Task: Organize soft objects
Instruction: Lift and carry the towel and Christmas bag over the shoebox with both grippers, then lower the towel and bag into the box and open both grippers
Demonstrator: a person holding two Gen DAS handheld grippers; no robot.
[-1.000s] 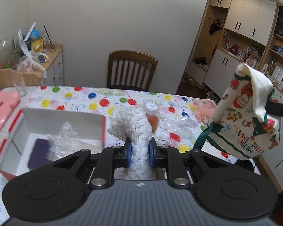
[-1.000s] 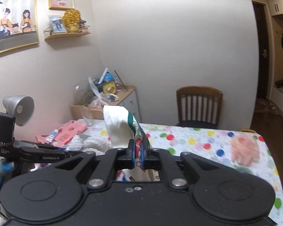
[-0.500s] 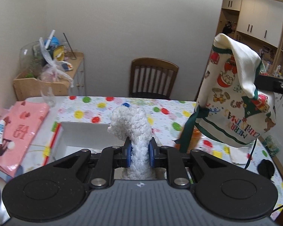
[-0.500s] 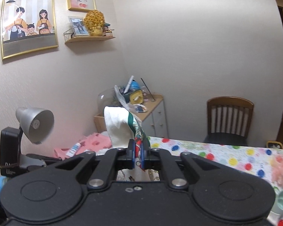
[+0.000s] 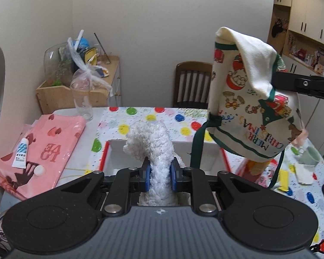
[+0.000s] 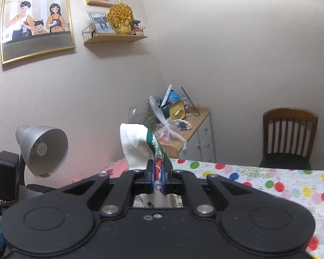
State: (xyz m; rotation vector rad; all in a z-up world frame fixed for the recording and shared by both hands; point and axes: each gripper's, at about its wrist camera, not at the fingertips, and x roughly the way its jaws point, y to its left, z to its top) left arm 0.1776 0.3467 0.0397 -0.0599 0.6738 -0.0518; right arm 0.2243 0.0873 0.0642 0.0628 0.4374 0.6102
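Polka-dot tablecloth as ground, viewed near to far: left gripper clamped on one fluffy white cloth above one open white box. Right gripper pinched on one Christmas-print bag, raised right of box. Beyond: one pink bag, one glass, one wooden chair.

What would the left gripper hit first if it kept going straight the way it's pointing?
Probably the open white box just ahead: the left gripper, shut on the fluffy white cloth, points over it. Depth is unclear.
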